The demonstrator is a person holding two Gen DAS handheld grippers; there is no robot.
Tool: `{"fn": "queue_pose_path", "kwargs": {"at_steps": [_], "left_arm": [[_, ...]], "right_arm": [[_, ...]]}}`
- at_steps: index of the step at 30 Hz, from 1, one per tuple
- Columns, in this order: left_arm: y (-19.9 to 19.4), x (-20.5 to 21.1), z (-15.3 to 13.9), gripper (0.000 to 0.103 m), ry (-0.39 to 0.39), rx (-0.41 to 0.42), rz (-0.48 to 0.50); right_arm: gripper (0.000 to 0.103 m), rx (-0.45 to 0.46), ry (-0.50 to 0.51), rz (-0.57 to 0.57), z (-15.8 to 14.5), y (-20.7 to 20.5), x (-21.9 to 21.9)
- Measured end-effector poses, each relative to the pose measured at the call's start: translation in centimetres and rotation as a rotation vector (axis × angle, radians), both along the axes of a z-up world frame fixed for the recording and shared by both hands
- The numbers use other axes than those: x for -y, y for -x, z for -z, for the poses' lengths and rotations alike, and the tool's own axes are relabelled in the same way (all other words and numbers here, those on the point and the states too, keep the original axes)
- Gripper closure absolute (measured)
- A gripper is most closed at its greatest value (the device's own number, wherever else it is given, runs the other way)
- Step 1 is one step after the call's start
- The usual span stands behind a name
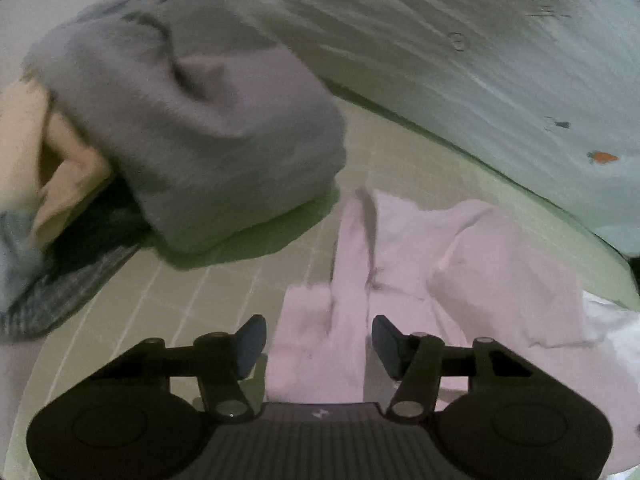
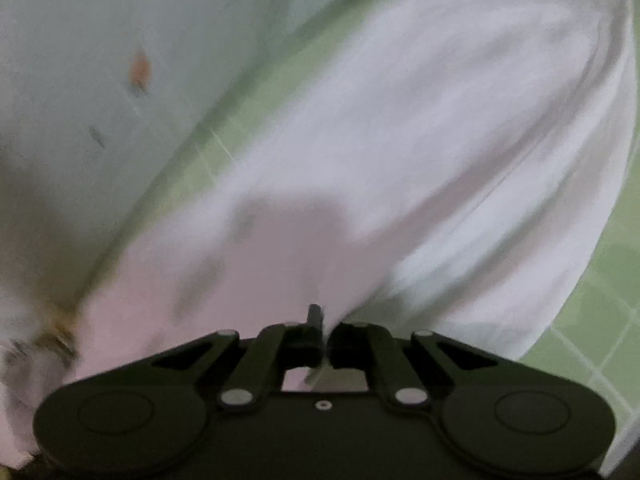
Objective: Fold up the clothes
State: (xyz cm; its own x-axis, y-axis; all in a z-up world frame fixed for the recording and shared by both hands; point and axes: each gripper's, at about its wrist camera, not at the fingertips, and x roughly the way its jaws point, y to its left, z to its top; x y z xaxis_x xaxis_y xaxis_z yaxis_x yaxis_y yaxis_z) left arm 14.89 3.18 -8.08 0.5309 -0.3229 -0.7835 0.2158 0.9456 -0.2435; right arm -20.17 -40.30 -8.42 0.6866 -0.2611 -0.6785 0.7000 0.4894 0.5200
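left gripper (image 1: 318, 342) open over pink garment (image 1: 400, 280) | right gripper (image 2: 322, 334) clamped on white garment (image 2: 420, 120) | no legible text

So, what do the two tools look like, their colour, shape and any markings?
Both are matte black. The left tool has two round housings at the sides, linkage arms with silver pivot pins, dark flat pads, and a ribbed grey centre plate with a small pale mark. The right tool has the same shape, with a smooth centre and one small screw. No cables or sleeves are visible.
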Motion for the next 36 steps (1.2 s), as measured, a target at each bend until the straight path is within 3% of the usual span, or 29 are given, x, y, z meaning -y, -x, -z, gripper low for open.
{"fn": "queue_pose_path", "kwargs": {"at_steps": [2,3,6,8,10,12,15,16,19,20,23,29,31,34,36], "left_arm": [[-0.9,0.6,0.5,0.044,0.016,-0.017,0.015],[-1.3,0.9,0.8,0.043,0.024,-0.026,0.022],[-2.6,1.7,1.5,0.04,0.048,-0.053,0.044],[-3.5,2.3,2.0,0.023,0.064,-0.071,0.058],[-3.9,2.9,2.3,0.021,0.059,-0.068,0.069],[-4.3,3.3,2.8,0.019,0.074,-0.087,0.068],[-4.8,3.9,3.3,0.021,0.084,-0.1,0.078],[-4.7,4.0,3.2,0.029,0.081,-0.088,0.08],[-4.2,4.0,2.7,0.084,0.079,-0.067,0.083],[-4.2,3.8,2.5,0.093,0.083,-0.063,0.075],[-3.7,2.2,1.5,0.093,0.16,-0.067,0.057],[-0.8,-4.0,-2.3,0.094,0.38,-0.126,0.006],[0.5,-5.4,-1.7,0.092,0.379,-0.157,-0.023],[1.6,-5.0,0.8,0.089,0.215,-0.171,-0.035],[2.1,-4.5,1.9,0.083,0.161,-0.189,-0.028]], "right_arm": [[0.1,0.034,0.086,0.013,-3.0,1.5,-1.1],[0.1,-0.004,0.097,0.019,-2.7,1.7,-1.2],[0.099,-0.182,0.087,0.023,0.2,1.3,-0.9],[0.095,-0.268,0.034,0.031,2.5,0.9,-0.9],[0.091,-0.285,0.048,0.023,2.7,0.8,-1.4],[0.073,-0.291,0.059,0.01,2.4,0.4,-1.1],[0.072,-0.306,0.06,0.009,2.6,-0.2,-0.9],[0.072,-0.313,0.07,0.004,2.6,-0.4,-1.1],[0.073,-0.33,0.097,-0.008,2.7,-0.8,-1.6],[0.076,-0.335,0.103,-0.009,2.7,-0.6,-1.8],[0.089,-0.337,0.113,0.003,2.9,-0.1,-2.1],[0.09,-0.315,0.101,0.018,3.5,-0.1,-1.6],[0.09,-0.321,0.111,0.009,3.5,-0.4,-1.5],[0.086,-0.327,0.136,-0.016,3.5,-1.0,-1.6],[0.079,-0.341,0.157,-0.041,3.4,-1.3,-1.8]]}}
